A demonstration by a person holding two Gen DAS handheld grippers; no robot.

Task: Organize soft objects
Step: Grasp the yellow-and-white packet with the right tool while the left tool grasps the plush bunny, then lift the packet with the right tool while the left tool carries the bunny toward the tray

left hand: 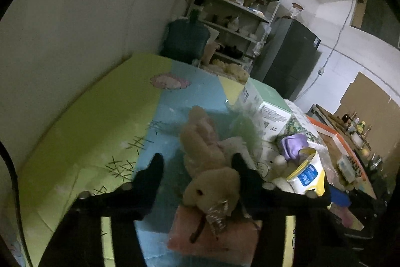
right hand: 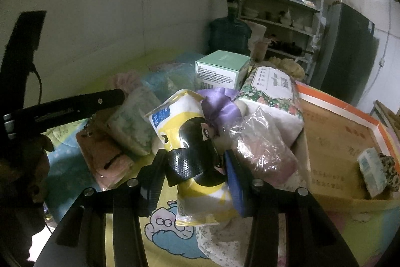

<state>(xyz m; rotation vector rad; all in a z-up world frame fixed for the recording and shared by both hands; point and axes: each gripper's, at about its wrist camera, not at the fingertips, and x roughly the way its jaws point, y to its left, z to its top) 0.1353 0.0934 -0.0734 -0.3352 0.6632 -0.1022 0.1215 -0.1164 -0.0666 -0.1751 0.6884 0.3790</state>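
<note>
Spread under everything: a cartoon-print mat (left hand: 75, 129), green and blue.

To the right of the clutter, in the right wrist view: a cardboard box (right hand: 337, 137) with an orange rim, open-topped, a couple of small items already in its far corner. Judged to be the place for the soft things.

Between mat and box: a loose heap of wrapped packs and bags, touching and overlapping.

Flat at the near edge of the heap: a folded pink towel (left hand: 200, 234).

On top of the towel: a beige plush toy (left hand: 212, 182), head nearest the camera, long axis running away along the fingers.

Left gripper (left hand: 197, 159): jaws set astride the toy and not closed on it; right finger against its flank, left finger apart, bare mat showing in the gap. No hold yet, by judgement.

Right gripper (right hand: 195, 154): clamped across the short width of a yellow-and-white packet (right hand: 200, 192), long axis pointing away and slightly left.

Key relation: box just right of the held packet, well apart from the toy. Right hand nearer. Next move, by judgement: a swing rightward over the rim. Risk: snagging the crinkled bag in between.
</note>
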